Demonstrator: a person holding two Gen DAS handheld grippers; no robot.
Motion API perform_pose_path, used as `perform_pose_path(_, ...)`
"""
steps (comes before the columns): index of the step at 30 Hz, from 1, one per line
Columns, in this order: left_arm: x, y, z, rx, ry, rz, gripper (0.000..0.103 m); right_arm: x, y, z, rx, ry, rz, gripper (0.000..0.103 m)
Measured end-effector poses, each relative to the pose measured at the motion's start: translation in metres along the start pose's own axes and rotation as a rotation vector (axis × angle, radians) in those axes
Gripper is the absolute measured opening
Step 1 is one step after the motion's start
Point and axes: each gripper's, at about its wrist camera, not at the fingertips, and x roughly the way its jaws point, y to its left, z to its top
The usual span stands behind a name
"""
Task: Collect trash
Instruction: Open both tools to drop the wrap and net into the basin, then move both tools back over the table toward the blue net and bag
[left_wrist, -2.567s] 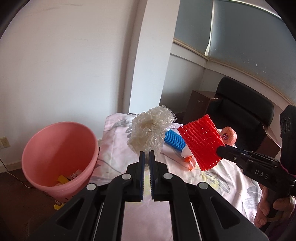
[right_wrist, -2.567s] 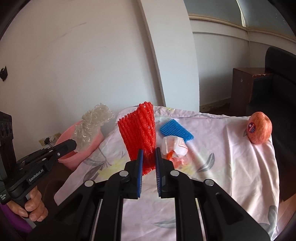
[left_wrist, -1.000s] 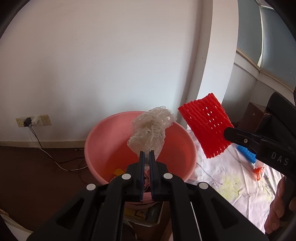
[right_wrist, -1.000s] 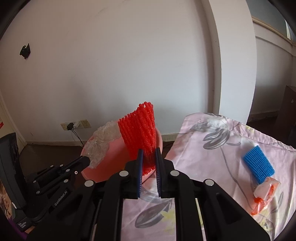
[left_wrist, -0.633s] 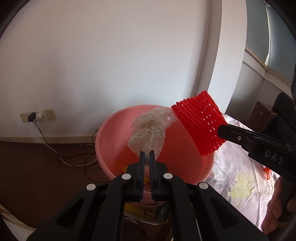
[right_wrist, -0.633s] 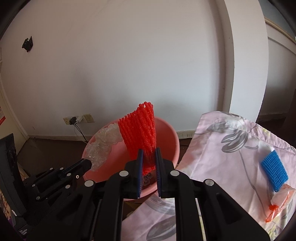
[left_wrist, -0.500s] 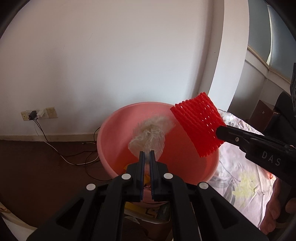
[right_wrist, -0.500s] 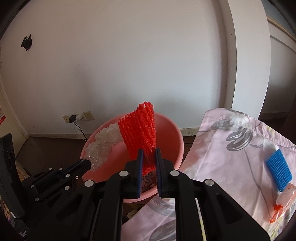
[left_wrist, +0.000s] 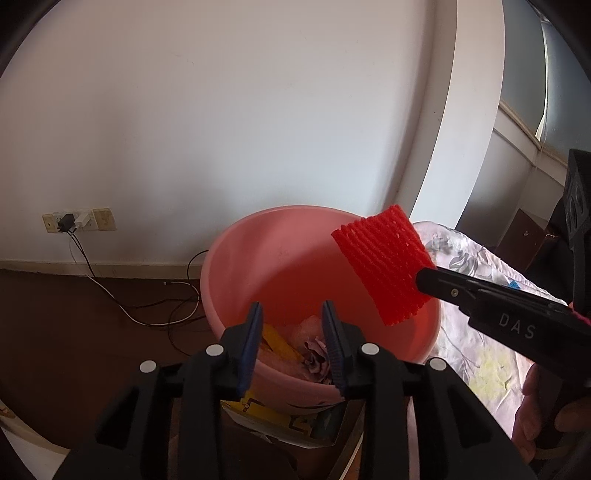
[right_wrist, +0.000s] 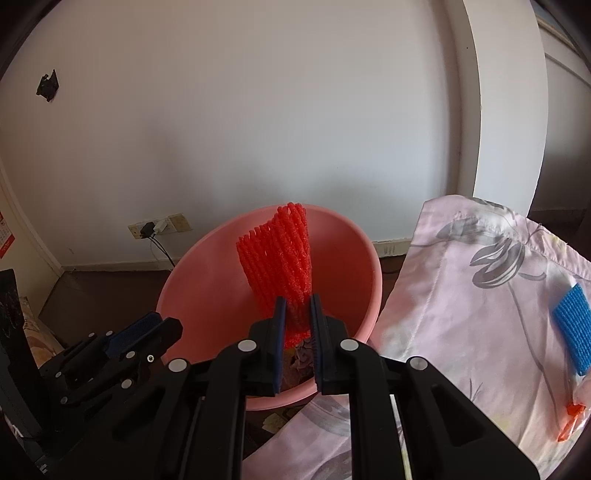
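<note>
Over the pink bin (left_wrist: 236, 258), left wrist view: left gripper (left_wrist: 291, 314) opening, nothing between its jaws, scraps lying in the bin below — right wrist view: right gripper (right_wrist: 295, 306) pinching the red foam net (right_wrist: 277, 254) above that bin, beside the floral cloth (right_wrist: 480, 277).

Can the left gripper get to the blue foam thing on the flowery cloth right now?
Probably not yet. The left gripper, opening with nothing between its pads, hangs over the pink bucket; the blue foam net lies across the cloth, past the right gripper.
</note>
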Motion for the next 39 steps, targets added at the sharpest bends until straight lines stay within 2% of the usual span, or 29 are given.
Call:
perform_pose_path(3,-0.003,0.000,0.001,0.001,-0.010,-0.002,0.033,-0.001,0.000,0.000,0.004,-0.003,0.017,0.029)
perform_pose_path(5,-0.005,0.001,0.001,0.001,-0.013,-0.004,0.034,-0.003,0.002,0.000,0.000,-0.007,0.023,0.030)
perform_pose_path(21,-0.023,-0.023,0.006,0.040,-0.041,-0.035,0.034,-0.045,-0.011,-0.007,0.008,-0.038,-0.004,0.030)
perform_pose_path(39,-0.046,-0.077,0.003,0.134,-0.051,-0.127,0.034,-0.115,-0.048,-0.046,0.069,-0.049,-0.069,0.030)
